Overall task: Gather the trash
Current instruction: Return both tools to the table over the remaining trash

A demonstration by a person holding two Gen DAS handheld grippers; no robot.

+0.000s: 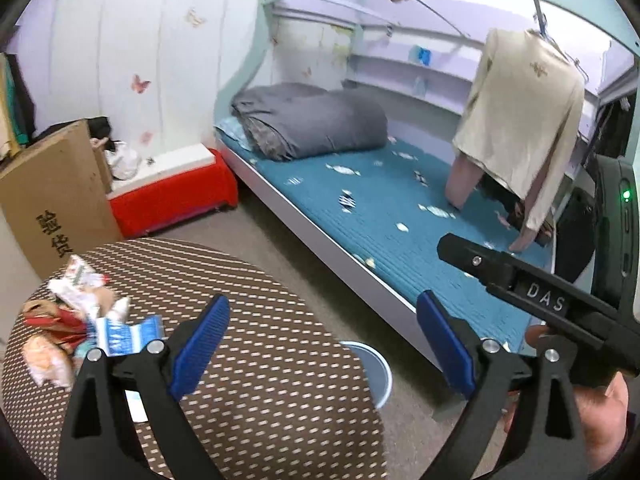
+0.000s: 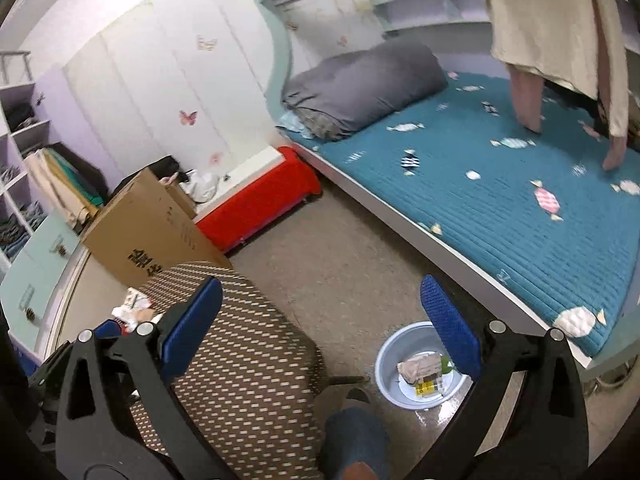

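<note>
The trash lies in one messy pile at the left edge of the round table; I cannot count the wrappers. The left tongs hang over the table's right edge, wide open, holding nothing. One basin sits on the bare floor between the table and the bed, with some trash inside. The right tongs tilt down over the floor, wide open and empty.
</note>
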